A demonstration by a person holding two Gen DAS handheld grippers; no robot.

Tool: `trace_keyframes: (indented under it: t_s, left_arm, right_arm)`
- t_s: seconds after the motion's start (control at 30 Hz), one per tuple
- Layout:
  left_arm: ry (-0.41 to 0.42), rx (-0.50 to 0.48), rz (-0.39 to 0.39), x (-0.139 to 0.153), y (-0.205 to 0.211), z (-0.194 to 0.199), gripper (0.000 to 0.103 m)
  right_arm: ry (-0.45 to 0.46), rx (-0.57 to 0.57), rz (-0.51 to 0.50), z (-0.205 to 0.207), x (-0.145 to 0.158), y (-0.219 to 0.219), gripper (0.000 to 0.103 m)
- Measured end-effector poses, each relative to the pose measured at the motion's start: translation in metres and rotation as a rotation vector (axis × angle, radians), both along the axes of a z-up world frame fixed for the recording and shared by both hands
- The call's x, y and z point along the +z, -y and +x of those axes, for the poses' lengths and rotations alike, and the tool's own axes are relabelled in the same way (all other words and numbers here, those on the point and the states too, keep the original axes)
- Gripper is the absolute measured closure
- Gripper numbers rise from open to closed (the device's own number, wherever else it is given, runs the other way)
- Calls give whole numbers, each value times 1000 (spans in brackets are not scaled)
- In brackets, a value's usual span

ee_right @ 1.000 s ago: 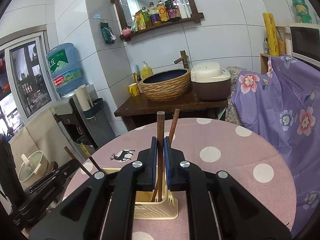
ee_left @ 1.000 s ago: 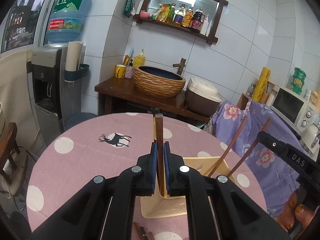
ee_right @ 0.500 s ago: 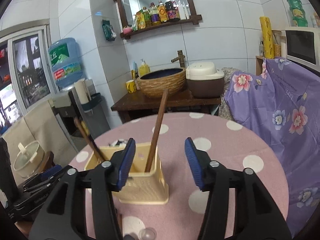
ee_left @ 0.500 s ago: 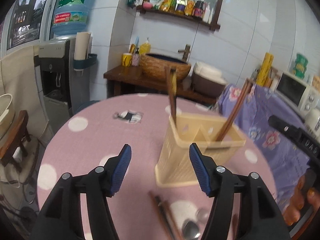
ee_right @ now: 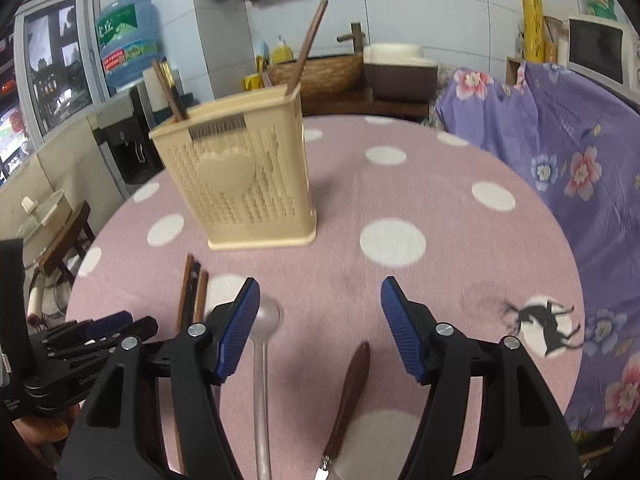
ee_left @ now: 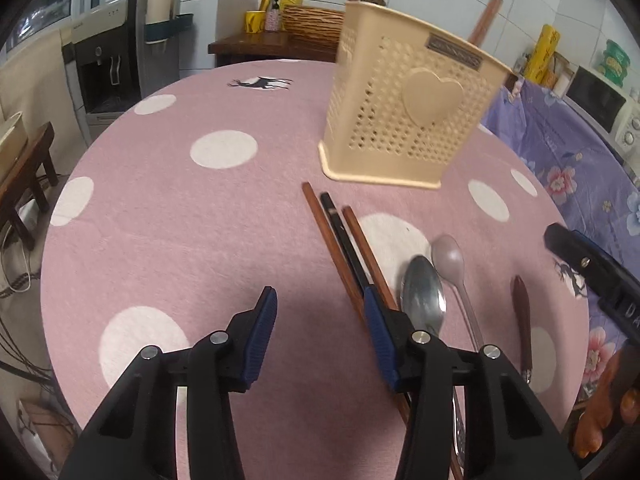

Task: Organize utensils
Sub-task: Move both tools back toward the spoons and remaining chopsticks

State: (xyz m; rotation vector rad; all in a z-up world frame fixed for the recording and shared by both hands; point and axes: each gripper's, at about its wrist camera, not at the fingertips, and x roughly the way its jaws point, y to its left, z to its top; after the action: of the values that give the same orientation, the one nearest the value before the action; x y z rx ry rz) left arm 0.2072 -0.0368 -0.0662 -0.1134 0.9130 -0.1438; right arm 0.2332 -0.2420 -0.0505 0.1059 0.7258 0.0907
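A cream perforated utensil holder (ee_left: 408, 112) (ee_right: 244, 184) stands on the table with brown chopsticks (ee_right: 308, 44) leaning in it. In front of it lie three loose chopsticks (ee_left: 344, 240), a metal spoon (ee_left: 422, 296), a pale spoon (ee_left: 450, 258) (ee_right: 268, 316) and a brown-handled knife (ee_left: 520, 312) (ee_right: 356, 368). My left gripper (ee_left: 319, 300) hangs low over bare cloth, its jaws closing with nothing between them; the loose chopsticks run under its right finger. My right gripper (ee_right: 320, 287) is over the pale spoon and the knife, its jaws opening, the pads touching neither.
The round table wears a pink polka-dot cloth (ee_left: 180, 220). A purple floral cover (ee_right: 560, 160) drapes furniture at the right, with a microwave (ee_left: 600, 100) behind it. A water dispenser (ee_left: 112, 60) and a stool stand at the left. A wooden counter with a woven basin is beyond.
Both grippers let go of the chopsticks, which now stand in the holder. Both opened and sank toward the table, bringing the loose utensils into view.
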Motion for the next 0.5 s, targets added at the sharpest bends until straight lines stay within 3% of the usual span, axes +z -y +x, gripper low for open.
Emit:
trace_keyframes:
  t_s: [0.5]
  left_arm:
    - [-5,-16,102,-17,22,-3,58]
  right_arm:
    - [-28,9,-3,-17,-11,-8,34]
